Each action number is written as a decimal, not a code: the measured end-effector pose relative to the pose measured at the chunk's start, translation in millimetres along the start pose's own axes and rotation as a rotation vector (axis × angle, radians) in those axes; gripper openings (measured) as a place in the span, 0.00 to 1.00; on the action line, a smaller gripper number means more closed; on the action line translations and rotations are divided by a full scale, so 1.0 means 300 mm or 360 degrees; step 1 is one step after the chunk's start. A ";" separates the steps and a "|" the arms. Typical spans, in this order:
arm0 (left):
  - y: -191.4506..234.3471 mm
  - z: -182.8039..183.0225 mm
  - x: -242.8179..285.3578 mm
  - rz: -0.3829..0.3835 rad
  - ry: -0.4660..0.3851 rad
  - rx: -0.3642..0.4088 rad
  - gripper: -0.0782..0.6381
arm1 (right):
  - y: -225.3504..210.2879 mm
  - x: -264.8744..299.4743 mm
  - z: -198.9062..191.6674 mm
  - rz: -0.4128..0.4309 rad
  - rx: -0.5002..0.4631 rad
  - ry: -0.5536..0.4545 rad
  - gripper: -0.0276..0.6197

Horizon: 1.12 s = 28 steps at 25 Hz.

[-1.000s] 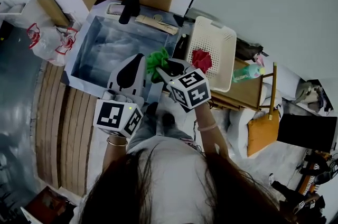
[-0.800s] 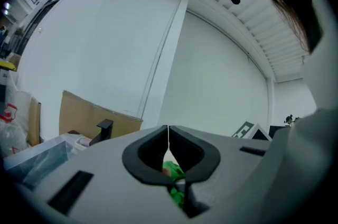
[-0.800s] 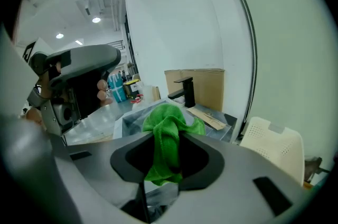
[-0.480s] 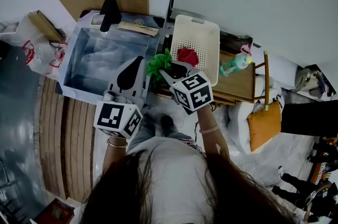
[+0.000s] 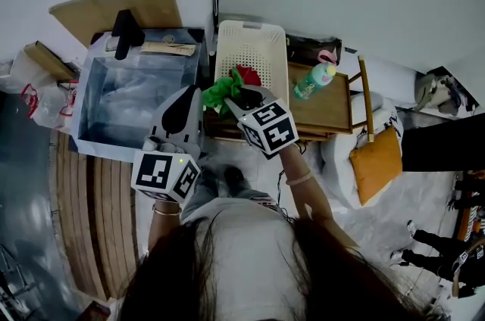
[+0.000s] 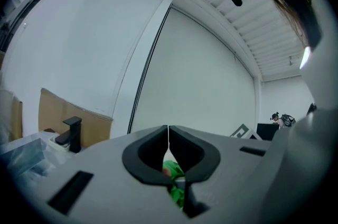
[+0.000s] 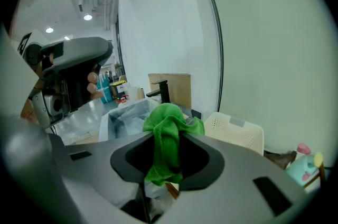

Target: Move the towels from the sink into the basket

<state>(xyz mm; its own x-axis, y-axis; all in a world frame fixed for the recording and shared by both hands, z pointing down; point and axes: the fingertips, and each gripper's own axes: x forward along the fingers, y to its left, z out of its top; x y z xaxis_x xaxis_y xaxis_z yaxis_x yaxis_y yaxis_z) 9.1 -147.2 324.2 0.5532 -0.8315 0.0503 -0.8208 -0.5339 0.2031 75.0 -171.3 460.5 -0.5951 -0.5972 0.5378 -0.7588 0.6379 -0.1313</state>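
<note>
My right claw (image 5: 231,94) is clamped on a green towel (image 5: 220,91). In the right gripper view the cloth is bunched between the two jaws, spilling above them and hanging below. From the head camera, the towel is lifted clear of the sink (image 5: 83,109) and sits at the near end of the white basket (image 5: 251,33), between the two. A red towel (image 5: 247,75) already lies inside the basket. The basket rests on a wooden table (image 5: 331,110), beside a small pale green bottle (image 5: 312,80). The sink, to the left, is lined with clear plastic and has a black tap (image 5: 126,27) at its far edge. My left claw (image 5: 192,93) is closed with nothing between its jaws, raised over the sink's right edge just beside the right claw.
</note>
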 end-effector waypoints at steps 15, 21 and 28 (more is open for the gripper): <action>-0.103 -0.033 -0.001 0.0061 0.0013 -0.0005 0.12 | -0.288 0.039 -0.158 -0.0183 -0.0147 0.0178 0.24; -0.128 -0.040 -0.019 0.0106 0.0007 0.0001 0.12 | -0.382 0.112 -0.268 -0.0217 -0.0265 0.0369 0.25; -0.156 -0.053 -0.042 0.0151 0.0008 0.0009 0.12 | -0.467 0.198 -0.416 -0.0245 -0.0431 0.0641 0.27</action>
<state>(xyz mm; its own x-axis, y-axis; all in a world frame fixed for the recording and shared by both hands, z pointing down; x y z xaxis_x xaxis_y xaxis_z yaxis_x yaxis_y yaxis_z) 42.7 -109.3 329.5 0.4736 -0.8776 0.0743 -0.8704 -0.4535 0.1917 178.9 -235.6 614.7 -0.2919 -0.4936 0.8192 -0.7024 0.6920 0.1667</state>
